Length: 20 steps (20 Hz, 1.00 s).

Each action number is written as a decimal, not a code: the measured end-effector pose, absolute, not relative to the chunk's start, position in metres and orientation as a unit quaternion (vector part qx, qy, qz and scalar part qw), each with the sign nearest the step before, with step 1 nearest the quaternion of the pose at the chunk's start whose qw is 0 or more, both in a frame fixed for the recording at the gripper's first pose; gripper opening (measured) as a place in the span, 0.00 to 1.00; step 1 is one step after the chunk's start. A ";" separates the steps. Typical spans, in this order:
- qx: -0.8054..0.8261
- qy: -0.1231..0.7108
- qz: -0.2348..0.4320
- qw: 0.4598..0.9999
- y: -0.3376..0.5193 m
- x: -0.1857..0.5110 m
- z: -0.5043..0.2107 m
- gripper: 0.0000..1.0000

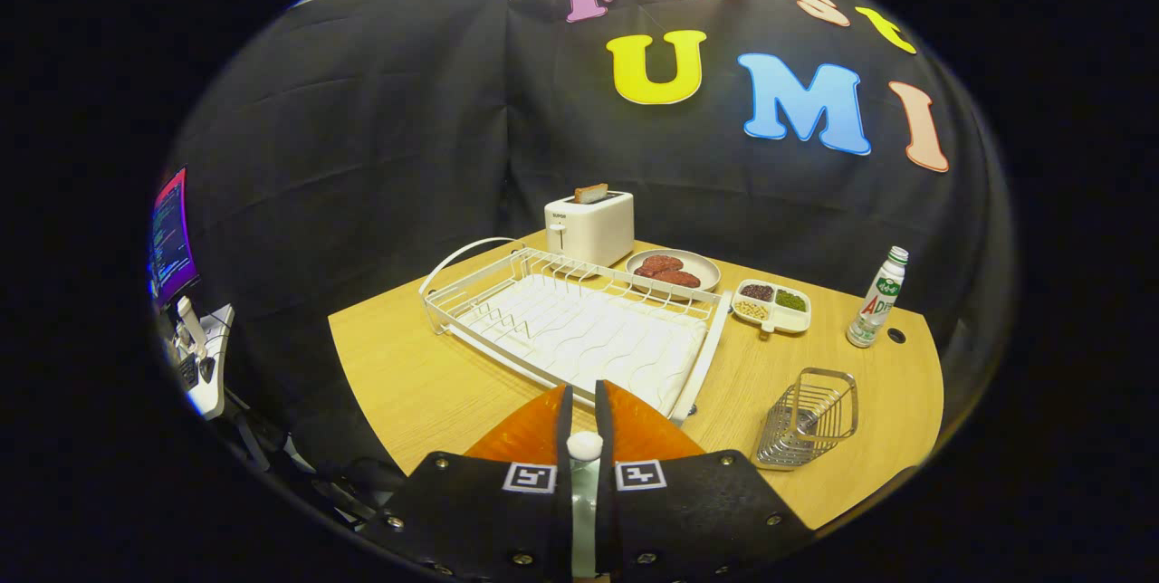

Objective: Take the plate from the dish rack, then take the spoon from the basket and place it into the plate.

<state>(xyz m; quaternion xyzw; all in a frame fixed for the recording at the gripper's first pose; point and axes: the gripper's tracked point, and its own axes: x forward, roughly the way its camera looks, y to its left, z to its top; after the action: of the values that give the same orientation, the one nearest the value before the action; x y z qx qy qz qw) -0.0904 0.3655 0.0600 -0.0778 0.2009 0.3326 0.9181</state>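
Note:
The white wire dish rack (579, 329) lies on the wooden table (407, 375), just beyond my fingertips. A thin white arc (462, 259) stands at its far left end; I cannot tell whether that is the plate's rim. To the right of my fingers stands the small metal wire basket (808, 418), with what looks like a spoon (800, 421) lying in it. My gripper (584, 389) hovers over the table's near edge, its fingers pressed close together with nothing between the tips.
A white toaster (590, 226) with a slice in it stands behind the rack. Beside it are a plate of brown food (675, 271), a divided snack dish (772, 303) and a bottle (877, 298). A monitor and a stand are off the table's left.

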 end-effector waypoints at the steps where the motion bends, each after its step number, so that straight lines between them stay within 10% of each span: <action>1: -0.078 0.202 0.335 0.917 0.367 -0.089 0.058 0.12; 6: -0.078 0.181 0.326 0.925 0.352 -0.074 0.079 0.51; 20: -0.004 -0.039 0.118 0.992 0.193 -0.053 0.292 0.51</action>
<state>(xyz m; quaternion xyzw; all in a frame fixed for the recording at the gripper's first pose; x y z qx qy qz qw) -0.0532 0.1928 0.2916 -0.0037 -0.0388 0.1176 0.9923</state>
